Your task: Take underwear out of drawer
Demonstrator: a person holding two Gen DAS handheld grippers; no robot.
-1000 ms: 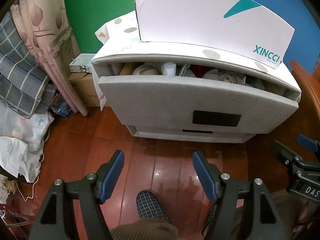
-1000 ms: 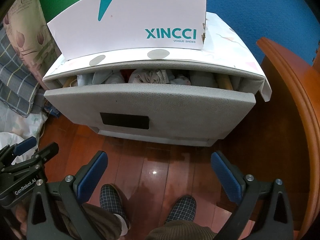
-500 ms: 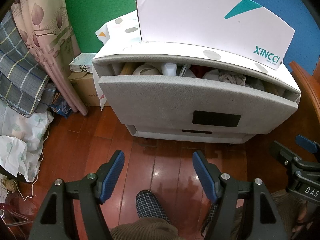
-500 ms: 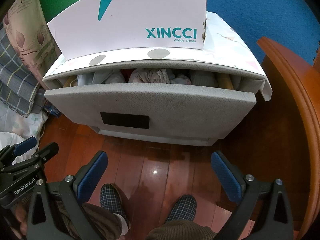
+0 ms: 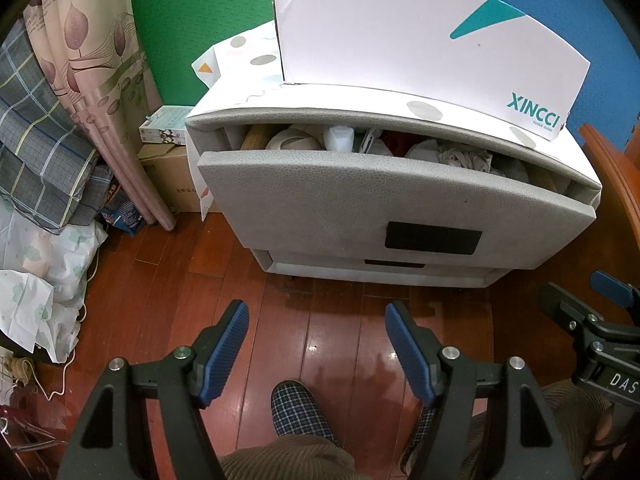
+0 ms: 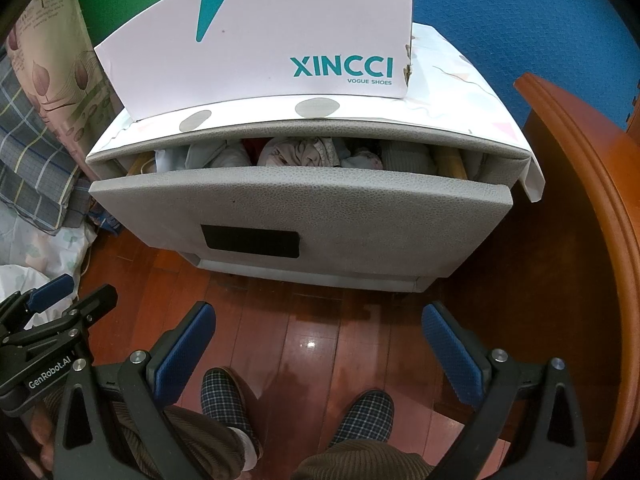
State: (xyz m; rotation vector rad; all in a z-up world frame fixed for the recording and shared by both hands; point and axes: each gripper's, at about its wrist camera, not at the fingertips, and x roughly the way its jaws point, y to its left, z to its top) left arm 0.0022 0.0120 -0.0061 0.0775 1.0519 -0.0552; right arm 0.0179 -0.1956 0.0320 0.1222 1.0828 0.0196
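Four blue-padded fingers (image 5: 224,350) hang over the floor, two to each gripper, and both pairs stand apart with nothing between them. The left gripper (image 5: 316,350) and the right gripper (image 6: 318,354) tilt down toward the floorboards, well short of the cabinet. Below them are the person's two checked slippers (image 6: 226,398) and brown corduroy trouser legs.

Ahead stands one grey bedside cabinet (image 6: 400,284) with two drawers. The upper drawer (image 6: 300,208) is pulled partly out; the lower one is shut. Inside the upper drawer lies a jumble of pale bundled underwear (image 6: 304,152), too crumpled to count, with a red piece showing among it. One white shoebox (image 6: 260,40) marked XINCCI sits on the cabinet top, on a dotted paper cover.

The floor (image 5: 160,280) is glossy reddish wood. The wall behind is green to the left, blue to the right. A leaf-patterned curtain (image 5: 92,80) and checked bedding sit on the left, a wooden bed frame (image 6: 580,200) on the right.
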